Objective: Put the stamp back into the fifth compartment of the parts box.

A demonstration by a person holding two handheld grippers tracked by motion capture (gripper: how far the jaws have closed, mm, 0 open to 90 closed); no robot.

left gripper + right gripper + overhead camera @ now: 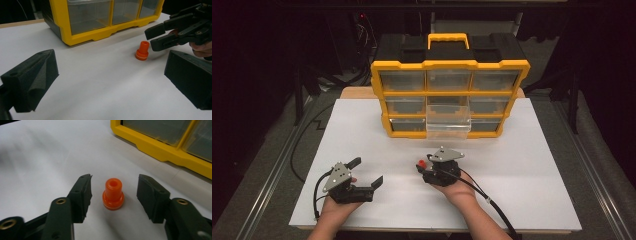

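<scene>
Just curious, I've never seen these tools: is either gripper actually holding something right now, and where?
Nothing is held. The right gripper has its jaws either side of the orange plug, with gaps showing. The left gripper is open over bare table.

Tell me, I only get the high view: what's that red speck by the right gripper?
Observer: A small orange plug, standing upright on the white table, hole on top.
Operator: Is it grabbed?
Observer: No. The right gripper has a jaw on each side of it, with a gap at both.
Operator: And the left gripper?
Observer: Open, and pointed at the plug, which stands well beyond its jaws.
</scene>
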